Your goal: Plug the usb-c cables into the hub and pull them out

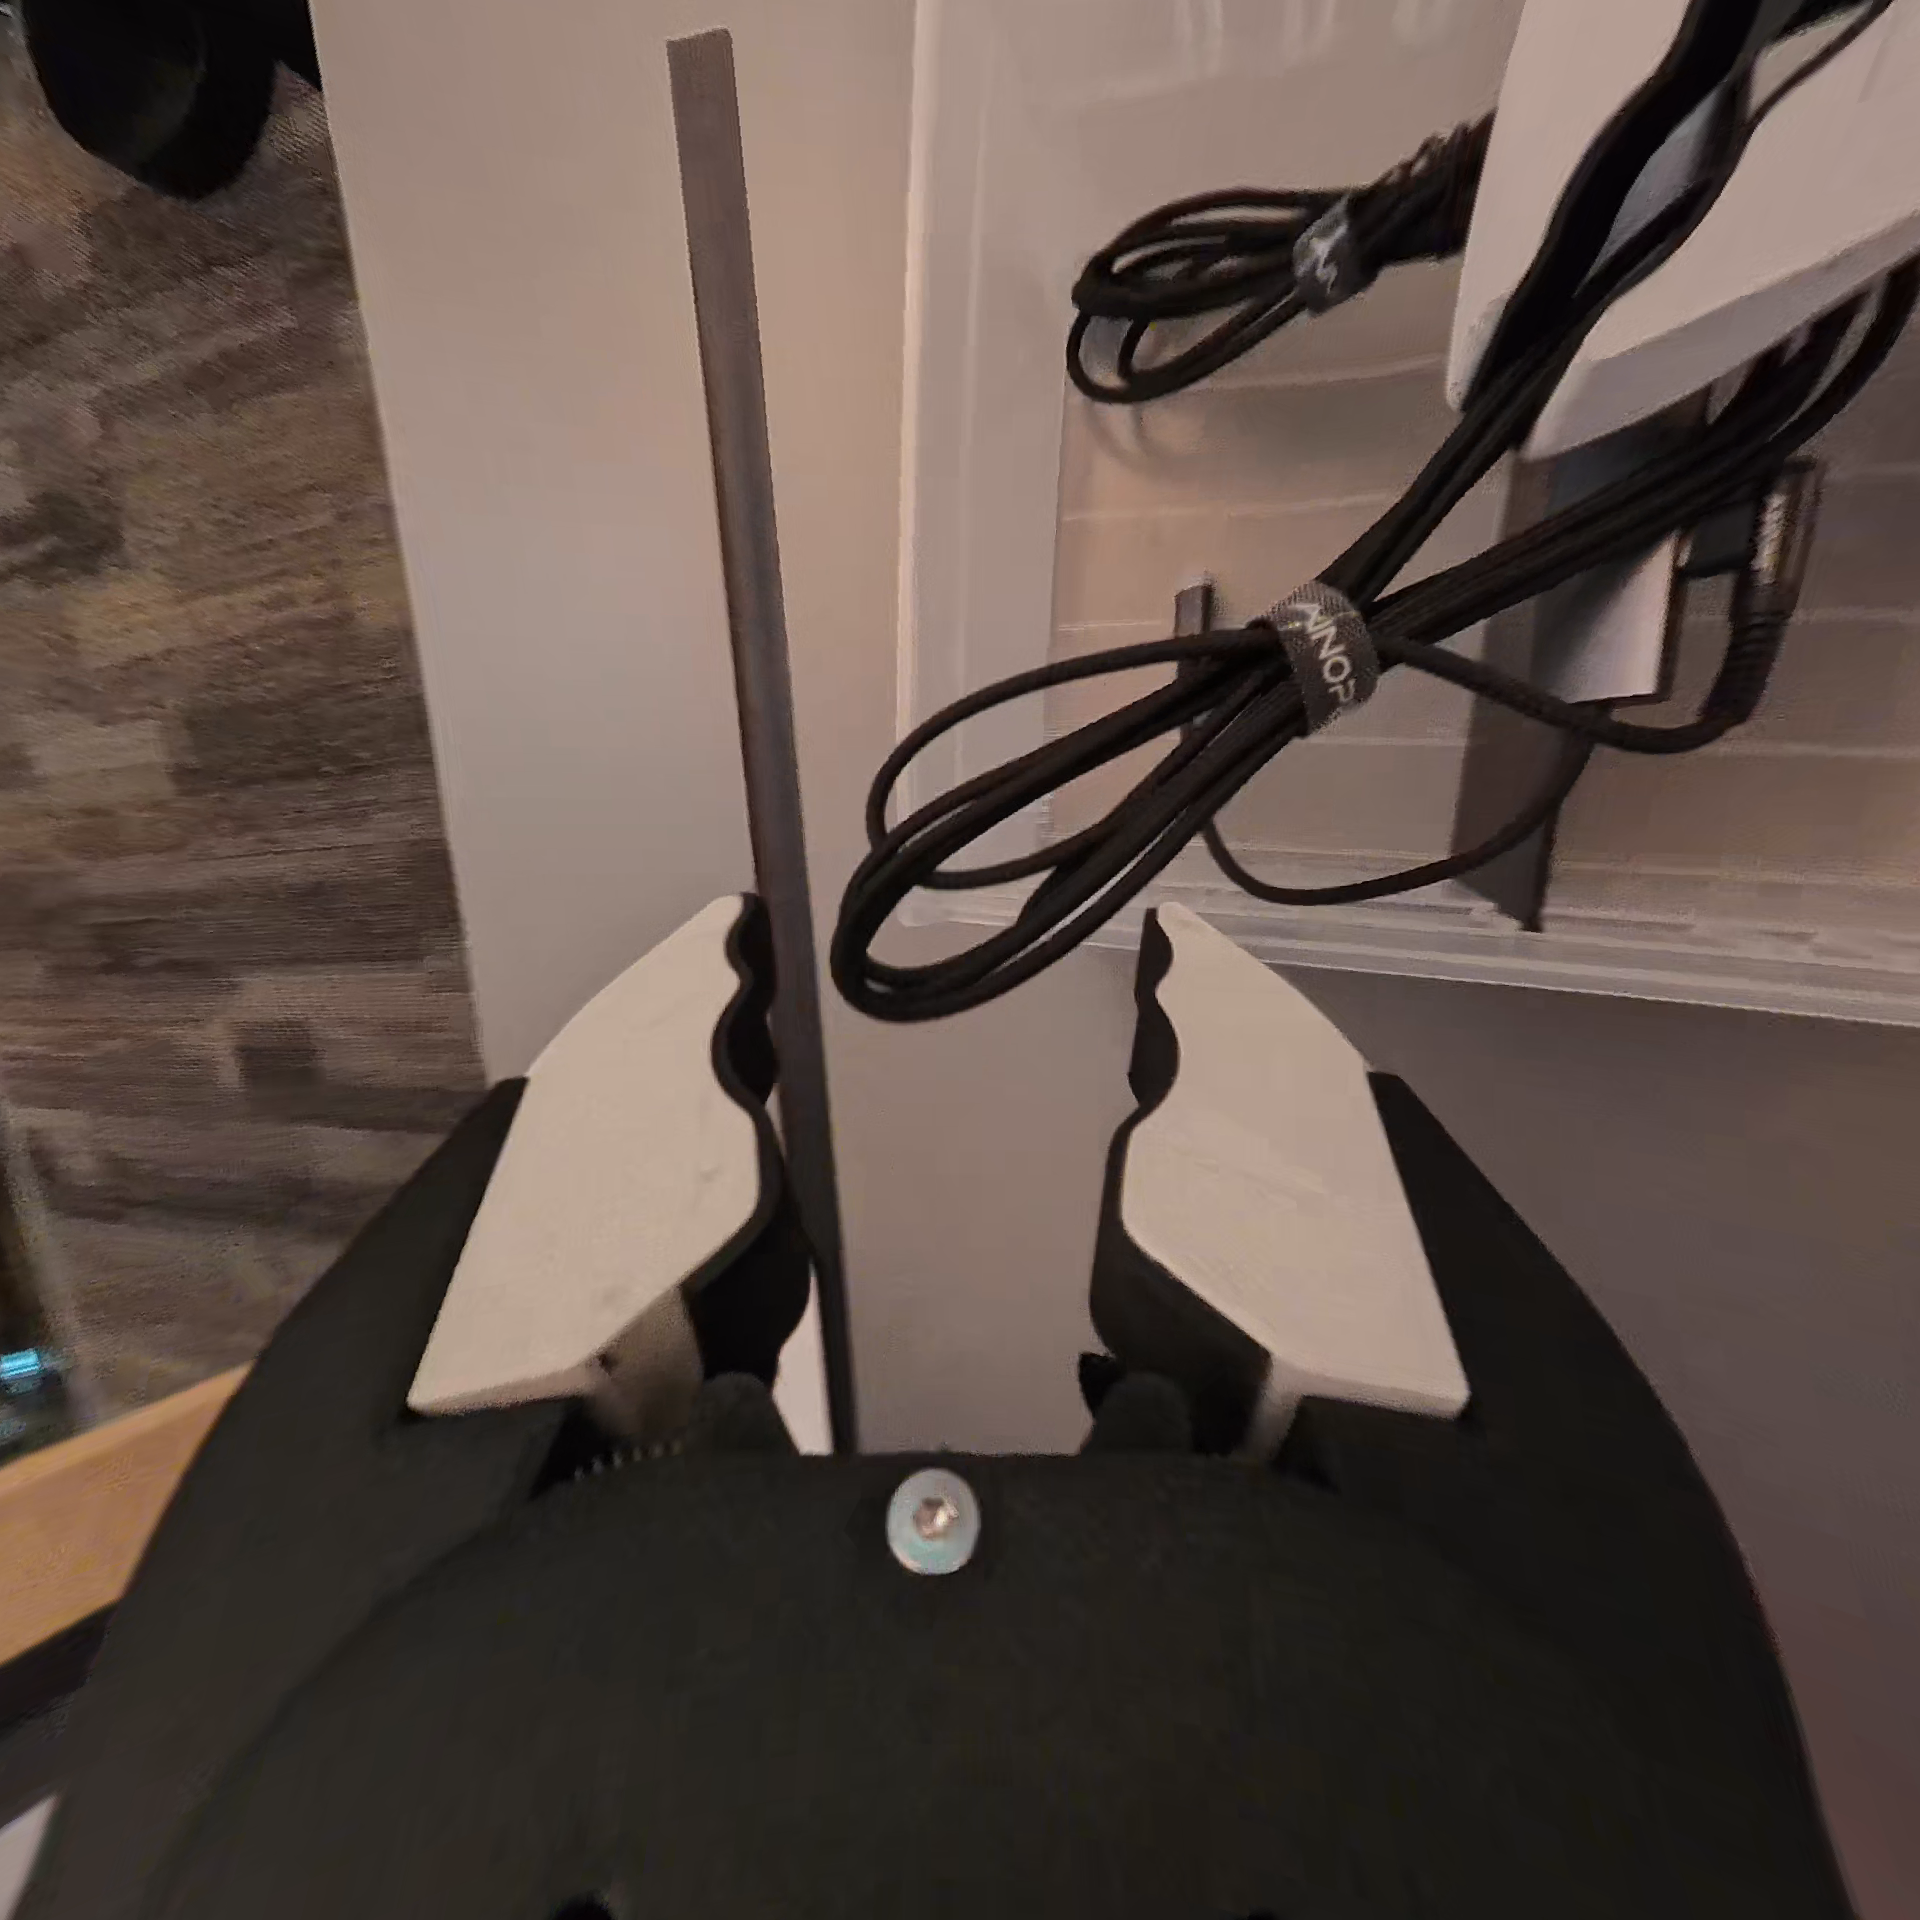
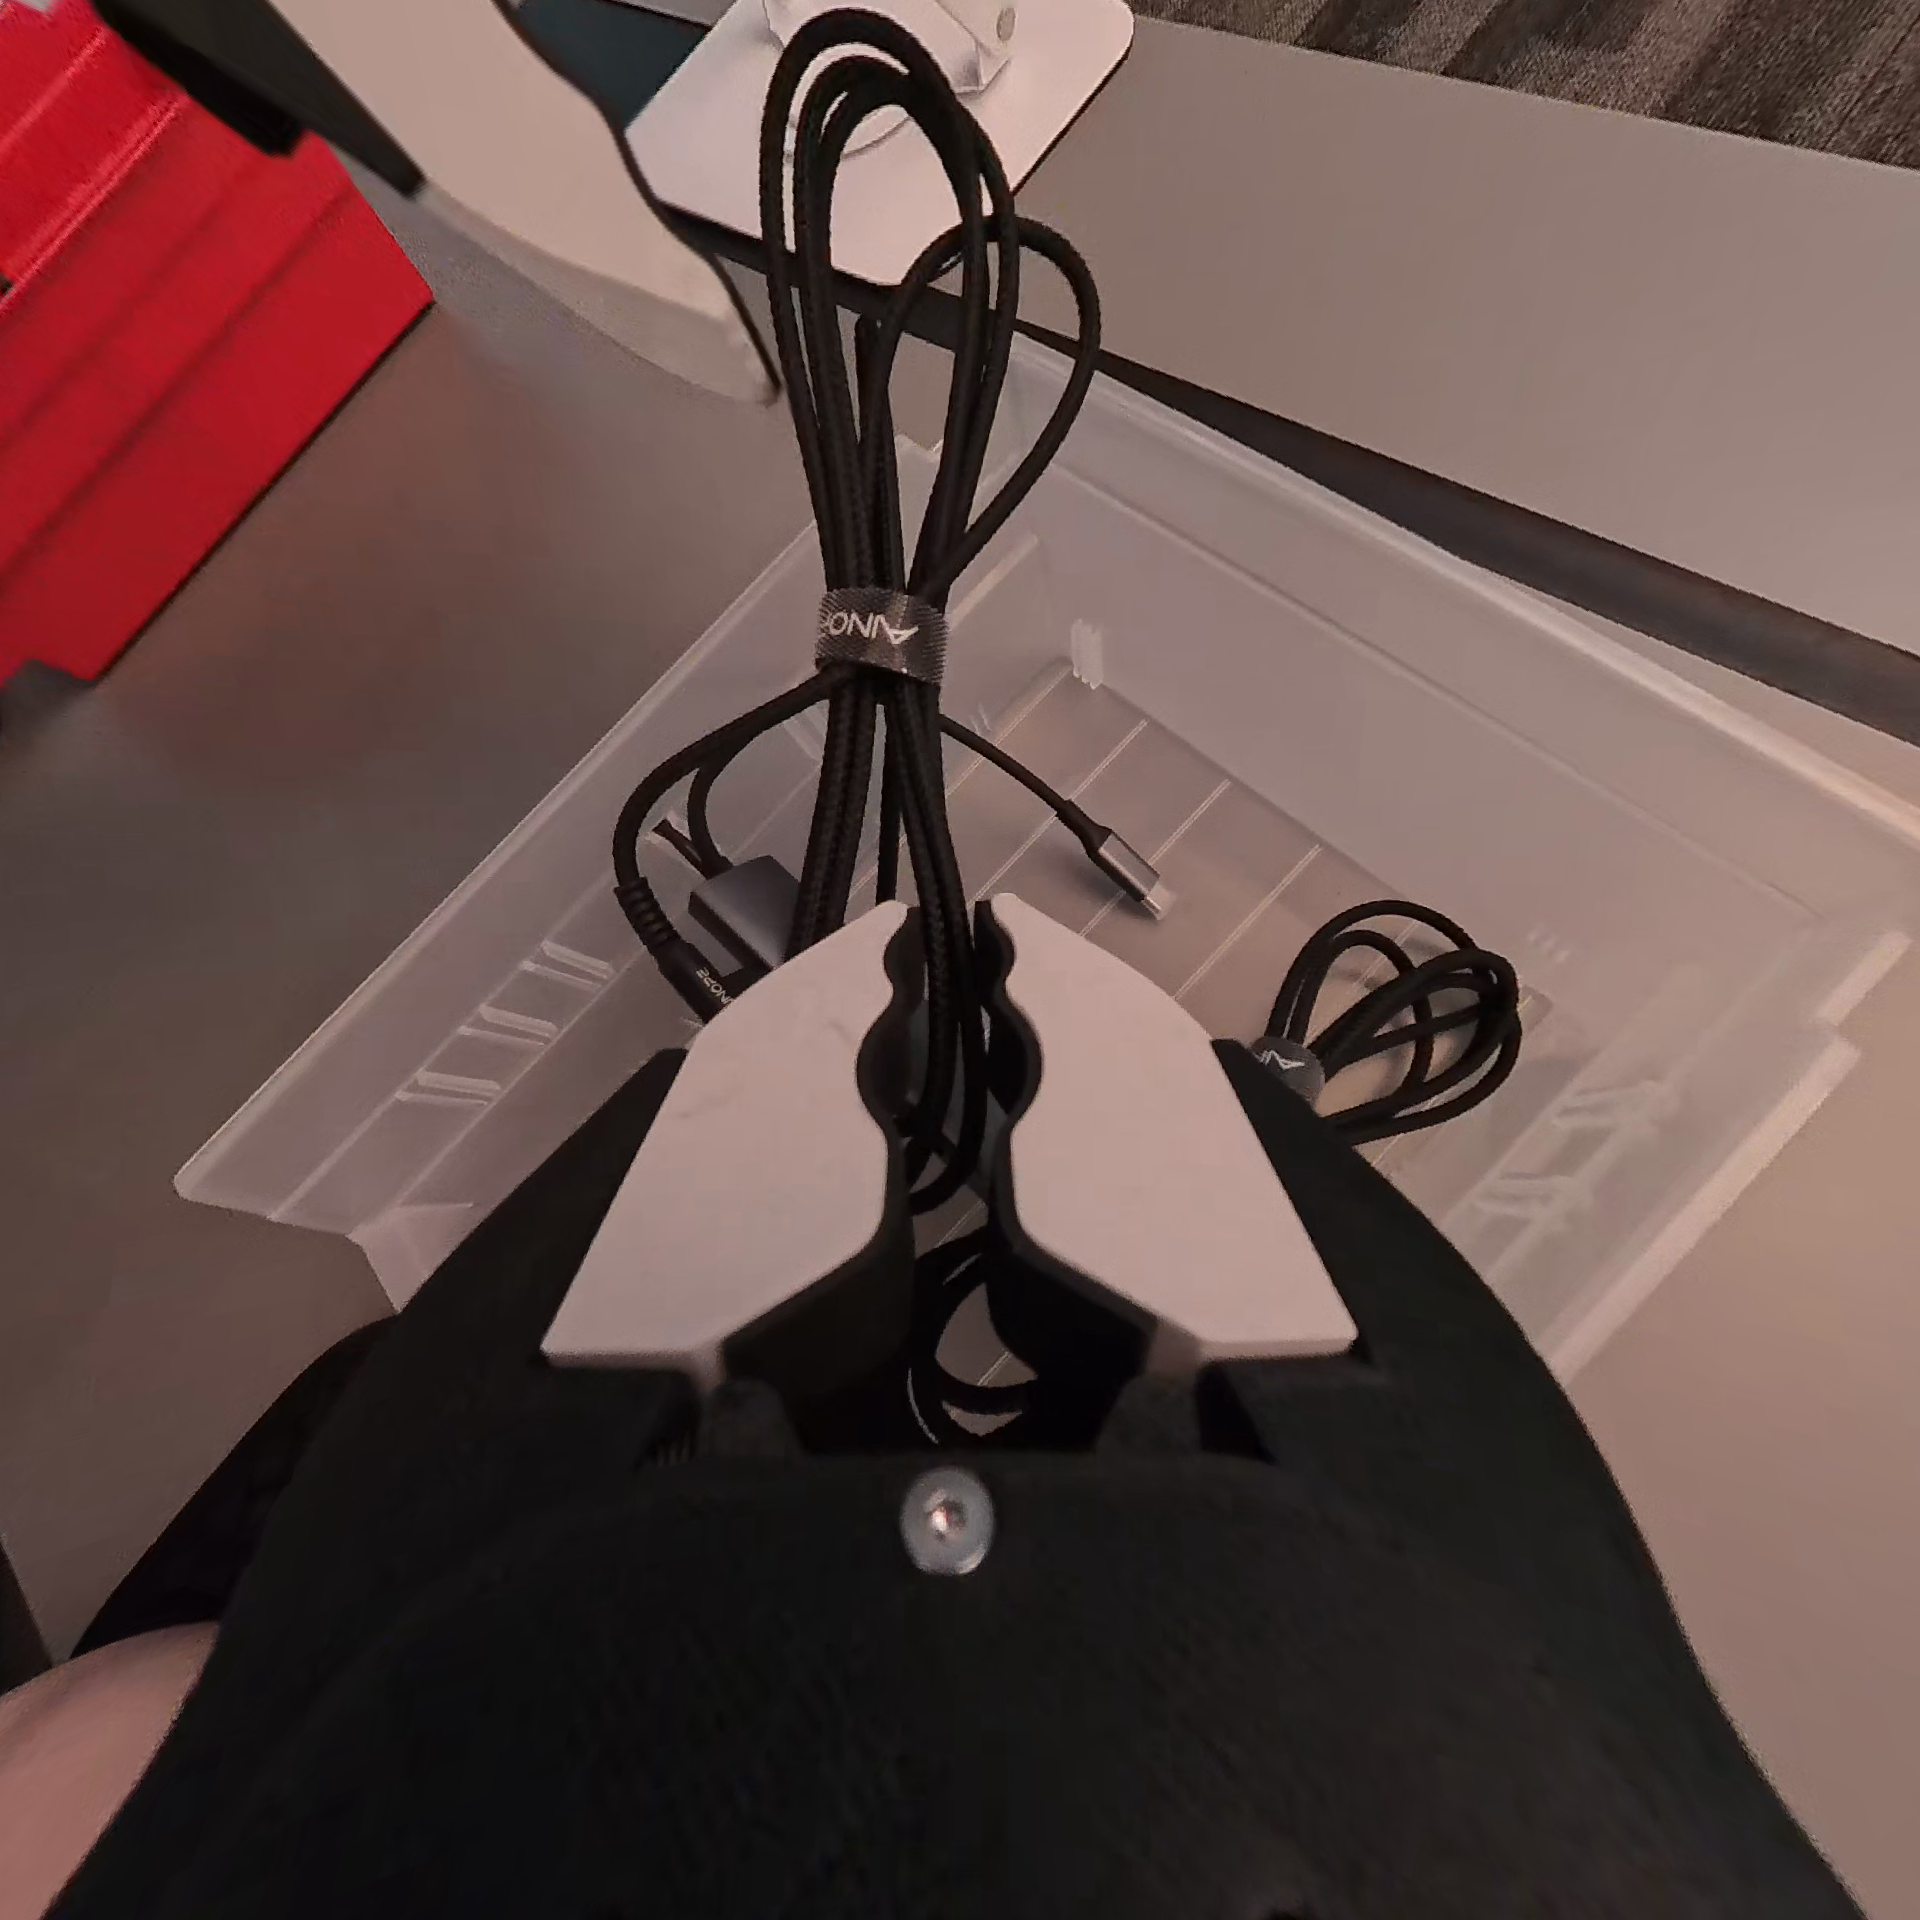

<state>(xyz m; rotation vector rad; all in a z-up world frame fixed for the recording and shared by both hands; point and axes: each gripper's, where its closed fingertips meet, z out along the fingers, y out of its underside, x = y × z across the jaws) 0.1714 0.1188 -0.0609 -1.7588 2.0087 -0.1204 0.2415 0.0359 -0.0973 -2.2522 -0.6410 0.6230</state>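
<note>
Right wrist view is filled at the bottom by the right gripper [image 2: 948, 920], whose white fingers are closed on a bundled black braided cable [image 2: 883, 436]. The bundle is bound by a dark strap [image 2: 881, 644] and rises from the fingertips toward the top centre of the frame. Beneath it a clear plastic bin [image 2: 1507, 769] is seen on a grey tabletop [image 2: 312, 790]. Inside the bin, just left of the fingertips, the grey hub [image 2: 740, 902] is partly hidden by the gripper; its thin lead ends in a loose USB-C plug [image 2: 1127, 871] at the centre right. A second coiled black cable [image 2: 1403, 997] lies in the bin at the right, just beside the gripper body. A red box [image 2: 177, 395] is seen at the upper left and a silver stand base [image 2: 894, 94] at the top centre. Left wrist view shows the left gripper [image 1: 945, 925] with its fingers spread wide and nothing between them. The held cable bundle [image 1: 1039, 821] is seen hanging across the centre, above the bin rim [image 1: 1455, 940]. The right gripper [image 1: 1662, 208] is seen at the upper right, with the hub [image 1: 1631, 644] below it, and the second coil [image 1: 1195, 291] at the upper centre right. A dark narrow strip [image 1: 748, 582] runs up the frame beside the left finger.
</note>
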